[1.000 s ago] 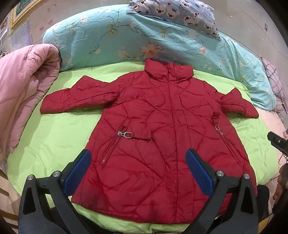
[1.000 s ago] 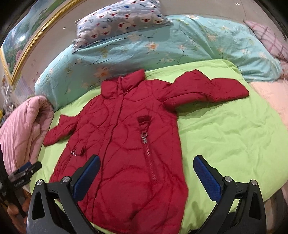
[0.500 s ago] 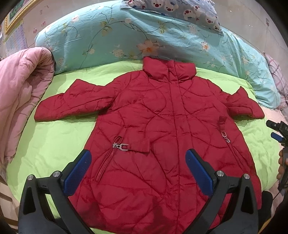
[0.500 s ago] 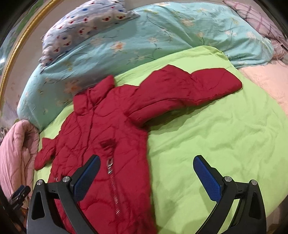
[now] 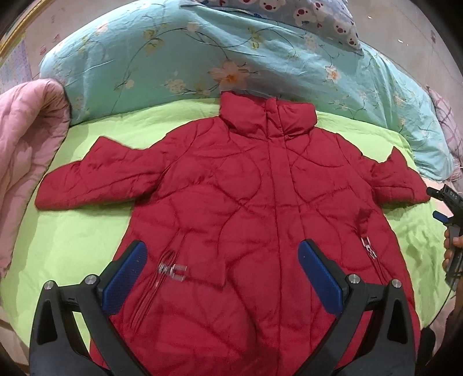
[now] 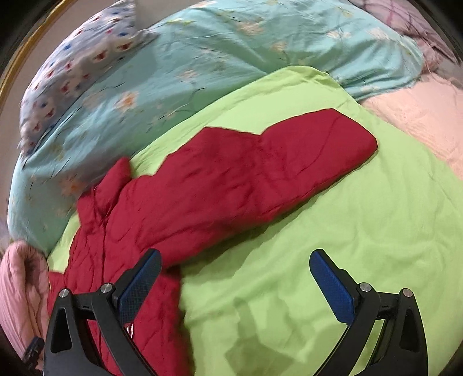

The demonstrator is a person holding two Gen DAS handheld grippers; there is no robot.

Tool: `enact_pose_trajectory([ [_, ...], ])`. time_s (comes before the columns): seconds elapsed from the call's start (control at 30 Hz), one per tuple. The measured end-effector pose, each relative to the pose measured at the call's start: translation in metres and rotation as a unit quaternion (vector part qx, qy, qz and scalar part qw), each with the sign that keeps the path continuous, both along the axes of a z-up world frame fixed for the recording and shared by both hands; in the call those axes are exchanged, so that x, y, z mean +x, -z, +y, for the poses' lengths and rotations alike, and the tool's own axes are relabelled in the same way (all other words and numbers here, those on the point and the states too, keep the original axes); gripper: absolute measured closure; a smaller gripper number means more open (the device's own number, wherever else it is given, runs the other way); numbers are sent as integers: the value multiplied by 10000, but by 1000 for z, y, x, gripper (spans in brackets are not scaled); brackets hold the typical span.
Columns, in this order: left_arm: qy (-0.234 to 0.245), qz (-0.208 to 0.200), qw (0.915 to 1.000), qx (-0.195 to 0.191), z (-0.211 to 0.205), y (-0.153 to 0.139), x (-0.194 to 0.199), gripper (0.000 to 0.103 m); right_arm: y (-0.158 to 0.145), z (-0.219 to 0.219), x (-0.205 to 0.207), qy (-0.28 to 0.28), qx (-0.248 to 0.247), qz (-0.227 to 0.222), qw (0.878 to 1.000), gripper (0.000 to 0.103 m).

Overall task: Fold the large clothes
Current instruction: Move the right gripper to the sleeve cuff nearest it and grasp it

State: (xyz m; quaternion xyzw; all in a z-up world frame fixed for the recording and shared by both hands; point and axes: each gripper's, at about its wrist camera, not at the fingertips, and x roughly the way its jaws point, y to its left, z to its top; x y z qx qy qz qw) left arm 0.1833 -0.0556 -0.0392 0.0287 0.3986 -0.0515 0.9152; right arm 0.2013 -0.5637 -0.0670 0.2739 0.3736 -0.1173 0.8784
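Note:
A red quilted jacket [image 5: 260,219] lies flat, front up, on a lime green sheet [image 5: 72,240], collar toward the pillows and both sleeves spread out. My left gripper [image 5: 222,277] hovers open over the jacket's lower front, holding nothing. In the right wrist view the jacket's right sleeve [image 6: 260,173] stretches across the sheet [image 6: 361,245]. My right gripper [image 6: 234,285] is open above the sheet just below that sleeve, its left finger over the jacket's side. The right gripper [image 5: 447,208] also shows at the left wrist view's right edge, near the sleeve cuff.
A turquoise flowered duvet [image 5: 173,57] and a bear-print pillow [image 5: 318,14] lie beyond the collar. A pink quilt [image 5: 26,150] is bunched at the left; pale pink bedding [image 6: 419,115] lies at the right. A person's hand [image 5: 451,248] holds the right gripper.
Both grippers have moved forward over the bed. The right one swung right, from the jacket's body toward the right sleeve. The jacket has not moved.

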Motion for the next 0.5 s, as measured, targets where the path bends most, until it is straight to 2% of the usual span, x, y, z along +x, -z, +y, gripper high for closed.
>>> enact_pose_trajectory([
  [0.2, 87, 176, 9998, 17, -19, 16, 38, 0, 17, -38, 20, 346, 172, 123, 9992, 8],
  [0.5, 212, 237, 9994, 94, -40, 28, 64, 0, 32, -89, 44, 796, 188, 126, 9966, 9],
])
